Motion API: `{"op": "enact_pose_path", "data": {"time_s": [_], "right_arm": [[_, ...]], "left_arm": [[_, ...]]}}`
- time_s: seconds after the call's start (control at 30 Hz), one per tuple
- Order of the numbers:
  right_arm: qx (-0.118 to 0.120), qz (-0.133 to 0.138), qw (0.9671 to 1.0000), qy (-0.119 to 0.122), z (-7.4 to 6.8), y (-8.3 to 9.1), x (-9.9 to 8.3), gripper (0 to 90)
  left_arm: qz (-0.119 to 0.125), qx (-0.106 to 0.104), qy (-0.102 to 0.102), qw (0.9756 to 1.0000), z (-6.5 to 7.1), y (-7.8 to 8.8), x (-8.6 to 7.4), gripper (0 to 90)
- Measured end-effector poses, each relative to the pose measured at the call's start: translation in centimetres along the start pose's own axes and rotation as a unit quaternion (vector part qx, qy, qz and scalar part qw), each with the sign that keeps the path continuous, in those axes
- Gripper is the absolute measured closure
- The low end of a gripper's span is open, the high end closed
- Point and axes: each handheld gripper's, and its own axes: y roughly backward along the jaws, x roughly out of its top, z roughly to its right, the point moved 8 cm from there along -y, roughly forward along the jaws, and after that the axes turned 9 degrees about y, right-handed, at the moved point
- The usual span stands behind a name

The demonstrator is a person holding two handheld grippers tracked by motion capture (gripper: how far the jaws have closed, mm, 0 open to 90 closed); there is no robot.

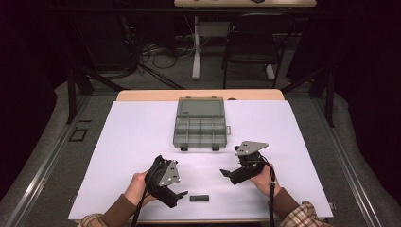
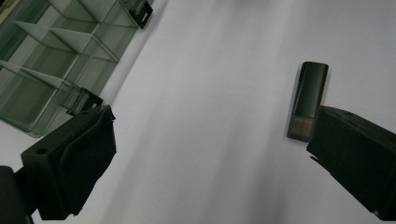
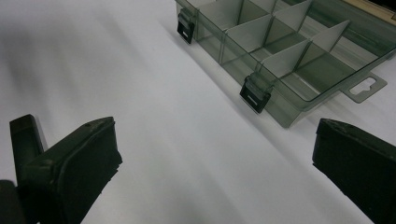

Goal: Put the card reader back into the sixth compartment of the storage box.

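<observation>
Small dark cartridge (image 1: 199,198) lay just beside left gripper (image 1: 176,199), long axis across table; both grippers' jaws gaped empty, right gripper (image 1: 228,174) farther

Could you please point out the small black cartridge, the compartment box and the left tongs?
small black cartridge (image 2: 308,95): left gripper view, its dark body.
compartment box (image 1: 200,141): high view, front wall.
left tongs (image 1: 178,198): high view, between the fingertips.

Dark stick (image 2: 307,100), compartment box (image 2: 44,60), gripper (image 2: 210,154) agape
</observation>
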Motion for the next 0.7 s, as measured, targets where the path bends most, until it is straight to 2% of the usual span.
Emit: {"op": "enact_pose_path", "data": {"time_s": [0.1, 0.33, 0.37, 0.53, 0.7], "right_arm": [[0.0, 0.007, 1.0, -0.006, 0.0, 0.2, 0.2, 0.0], [-0.001, 0.008, 1.0, -0.001, 0.1, 0.2, 0.2, 0.0], [-0.001, 0.008, 1.0, -0.001, 0.1, 0.2, 0.2, 0.0], [-0.011, 0.014, 0.9998, -0.01, 0.5, 0.6, -0.1, 0.0], [-0.003, 0.01, 0.9999, -0.002, 0.1, 0.1, 0.0, 0.0]], "left_arm": [[-0.009, -0.007, -0.008, 0.9999, 0.5, -0.1, 0.2, 0.2], [-0.033, -0.025, -0.023, 0.9989, 1.4, -0.7, 0.5, 0.0], [-0.033, -0.025, -0.023, 0.9989, 1.4, -0.7, 0.5, 0.0], [-0.071, -0.038, -0.028, 0.9963, 2.2, -1.4, 0.3, 0.4], [-0.082, -0.045, -0.024, 0.9953, 2.4, -1.9, 0.3, 3.3]]}}
